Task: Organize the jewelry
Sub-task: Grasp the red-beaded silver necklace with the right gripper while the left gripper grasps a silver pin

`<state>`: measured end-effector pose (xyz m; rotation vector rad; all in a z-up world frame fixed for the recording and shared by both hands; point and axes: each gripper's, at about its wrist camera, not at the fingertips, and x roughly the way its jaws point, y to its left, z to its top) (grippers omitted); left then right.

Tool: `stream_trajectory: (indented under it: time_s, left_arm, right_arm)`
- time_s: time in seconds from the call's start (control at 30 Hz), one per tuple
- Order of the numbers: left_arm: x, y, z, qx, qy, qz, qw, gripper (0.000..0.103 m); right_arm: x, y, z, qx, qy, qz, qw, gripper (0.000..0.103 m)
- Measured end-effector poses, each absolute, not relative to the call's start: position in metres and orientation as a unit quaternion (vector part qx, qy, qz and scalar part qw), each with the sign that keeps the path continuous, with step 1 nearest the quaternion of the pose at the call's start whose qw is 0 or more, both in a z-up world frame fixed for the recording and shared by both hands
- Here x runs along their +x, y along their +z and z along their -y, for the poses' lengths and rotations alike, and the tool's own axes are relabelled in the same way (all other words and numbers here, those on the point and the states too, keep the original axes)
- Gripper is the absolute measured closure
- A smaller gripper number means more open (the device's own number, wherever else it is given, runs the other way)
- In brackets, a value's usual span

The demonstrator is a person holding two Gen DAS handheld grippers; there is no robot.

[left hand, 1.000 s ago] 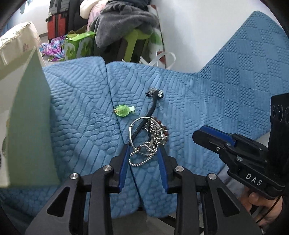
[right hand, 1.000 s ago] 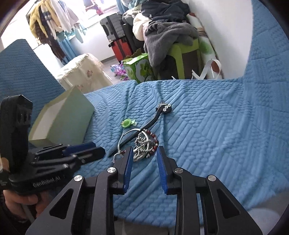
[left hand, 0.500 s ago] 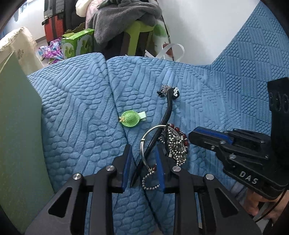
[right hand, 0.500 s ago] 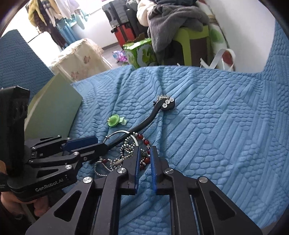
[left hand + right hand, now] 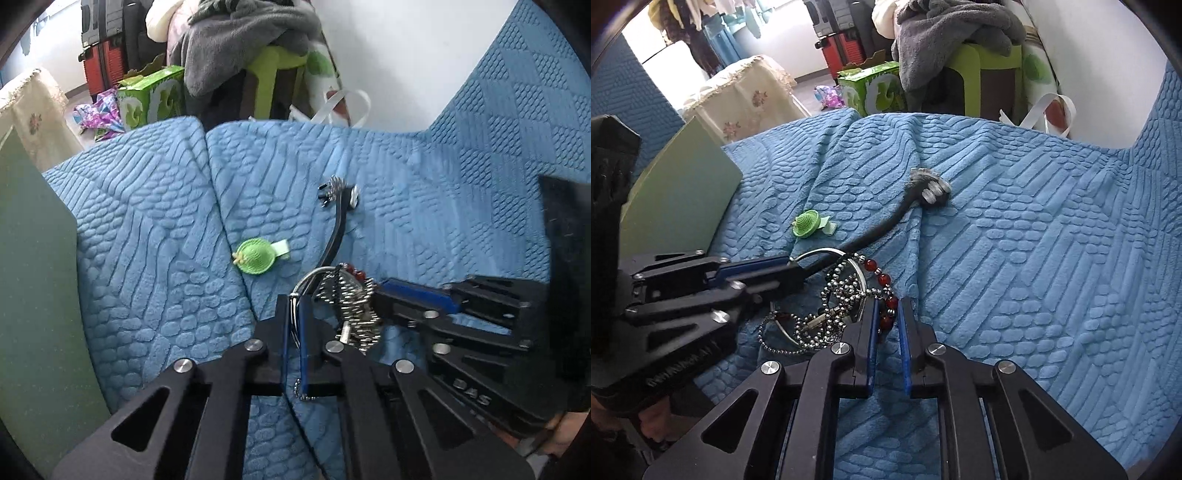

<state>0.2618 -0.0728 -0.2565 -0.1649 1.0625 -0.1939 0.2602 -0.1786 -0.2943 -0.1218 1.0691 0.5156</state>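
A blue quilted sofa (image 5: 1015,258) carries the jewelry, with a cluttered room behind. The left gripper (image 5: 295,325) now has its fingers (image 5: 304,332) pressed together on the silver ring (image 5: 308,277); half a second ago they were spread around it. The right gripper (image 5: 886,325) keeps its fingers (image 5: 871,328) nearly together, pinching the red beads (image 5: 882,280) of the tangled ball chain (image 5: 834,299). The black hairpin (image 5: 886,225) runs under the ring, its jewelled head blurred. A green clip (image 5: 807,223) lies just beside it, as before. A green box (image 5: 679,192) stands at the left, cut off. How the chain, ring and beads interlock is hard to make out
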Motion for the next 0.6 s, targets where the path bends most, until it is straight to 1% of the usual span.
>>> stream_trajectory:
  time_s: [0.17,0.33,0.6]
  left_arm:
    - [0.253,-0.244,0.071,-0.090,-0.109,-0.500,0.855,0.099]
    - [0.244,-0.230,0.067,-0.107,-0.120,-0.488,0.858,0.099]
    - [0.236,-0.211,0.053,-0.127,-0.118,-0.463,0.869,0.099]
  right_arm:
    - [0.260,-0.293,0.175,-0.072,0.237,-0.501,0.829,0.093]
    - [0.263,-0.293,0.177,-0.052,0.236,-0.508,0.827,0.093]
    - [0.261,-0.295,0.168,-0.085,0.236,-0.501,0.828,0.092]
